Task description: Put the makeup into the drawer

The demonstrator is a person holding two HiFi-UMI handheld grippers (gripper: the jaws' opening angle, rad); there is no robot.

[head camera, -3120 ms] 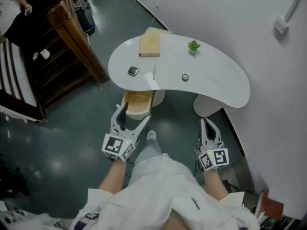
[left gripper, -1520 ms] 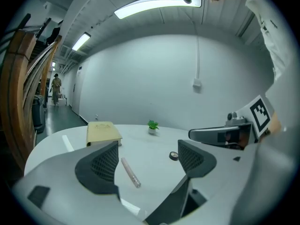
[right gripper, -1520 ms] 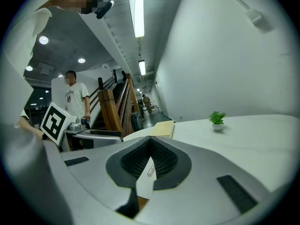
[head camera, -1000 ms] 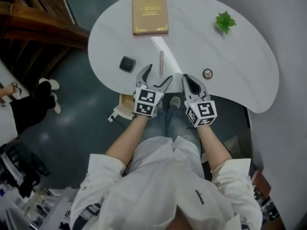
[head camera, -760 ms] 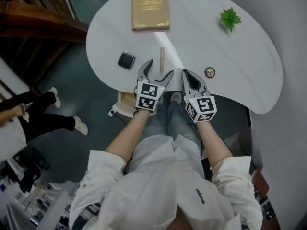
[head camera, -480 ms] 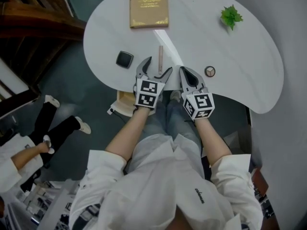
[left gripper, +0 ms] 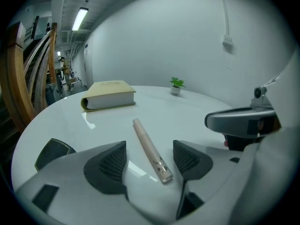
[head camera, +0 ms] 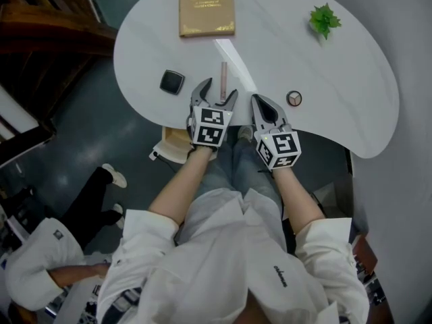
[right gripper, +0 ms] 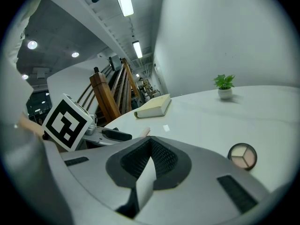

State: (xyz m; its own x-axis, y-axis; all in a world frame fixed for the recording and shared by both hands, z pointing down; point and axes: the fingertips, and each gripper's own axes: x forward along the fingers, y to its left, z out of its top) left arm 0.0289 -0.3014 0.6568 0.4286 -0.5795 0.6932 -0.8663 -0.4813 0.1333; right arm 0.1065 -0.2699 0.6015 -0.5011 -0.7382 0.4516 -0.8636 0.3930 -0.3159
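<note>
Straddling makeup stick point(left gripper: 150, 149), left gripper point(left gripper: 150, 164) released, just narrowing (drawer point(head camera: 172, 142): head view only); right gripper point(right gripper: 150, 146) clenched empty.

The white table point(head camera: 337, 66) holds a tan book point(head camera: 206, 7), a little plant point(head camera: 323, 20), a black case point(head camera: 171, 82), a pink stick point(head camera: 223, 73), a round palette point(head camera: 293, 98)

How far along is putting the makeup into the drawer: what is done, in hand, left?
Done: the drawer stands open. In hand: the left gripper's jaws, which have just been closing, straddle the stick without pressing on it yet; the right gripper is shut and empty. Left: the stick, compact and palette all lie on the table.
</note>
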